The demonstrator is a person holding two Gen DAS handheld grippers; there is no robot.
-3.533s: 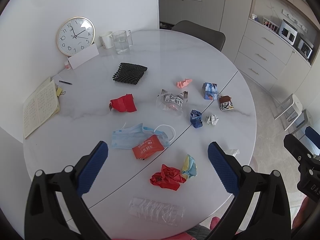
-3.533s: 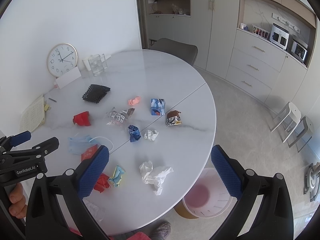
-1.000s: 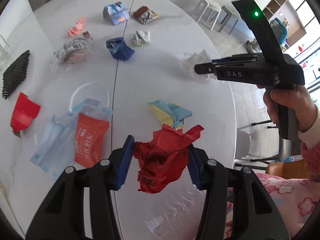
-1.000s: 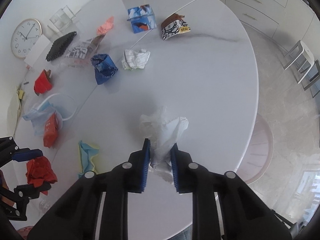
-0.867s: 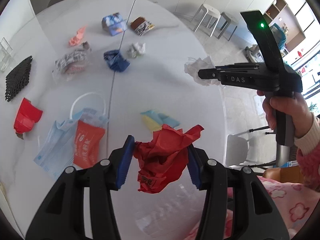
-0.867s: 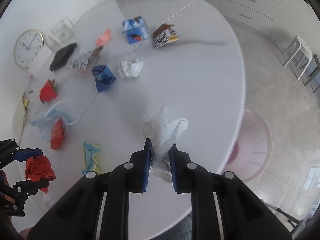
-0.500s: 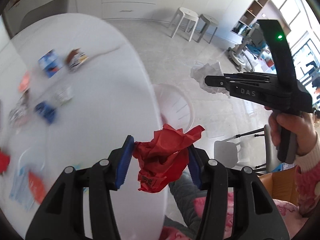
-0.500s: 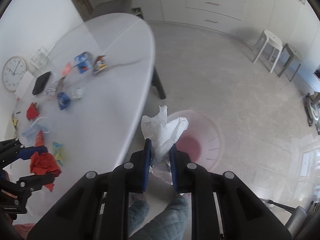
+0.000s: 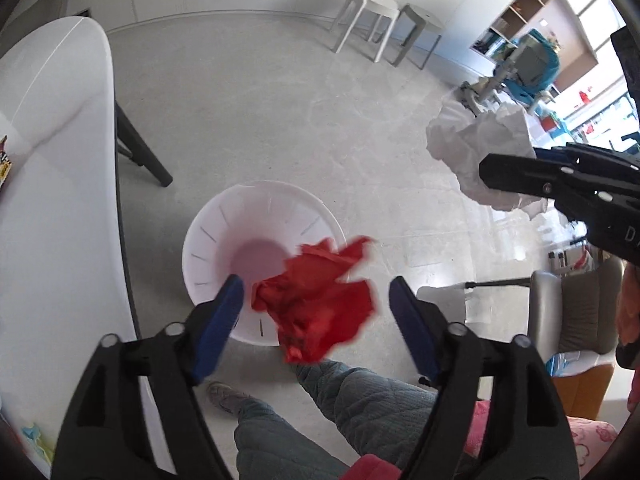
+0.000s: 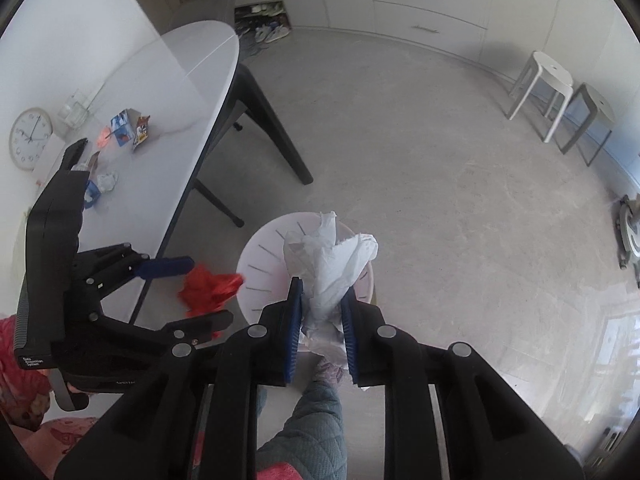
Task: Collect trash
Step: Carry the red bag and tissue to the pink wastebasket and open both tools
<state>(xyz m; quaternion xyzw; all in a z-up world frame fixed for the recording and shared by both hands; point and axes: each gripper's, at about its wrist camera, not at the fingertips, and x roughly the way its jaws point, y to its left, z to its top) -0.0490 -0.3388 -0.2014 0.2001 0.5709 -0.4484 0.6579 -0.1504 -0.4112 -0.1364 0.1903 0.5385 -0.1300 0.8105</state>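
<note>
Jaws spread, the left gripper (image 9: pixel 314 314) drops crumpled red paper (image 9: pixel 316 300) over the white bin (image 9: pixel 208 232) at lower centre, while the right gripper (image 10: pixel 322 328) pinches white tissue (image 10: pixel 332 264), likely released next.

Not much can be read here. In the left wrist view, the right gripper (image 9: pixel 486 170) has big pale letters on its black body, and only "D" and part of an "A" show before the edge cuts them off. In the right wrist view, the left gripper (image 10: pixel 202 294) has a small white label low on its black body, too tiny to read. Far left of it, the wall clock (image 10: pixel 30 138) has numbers, too small to make out.
</note>
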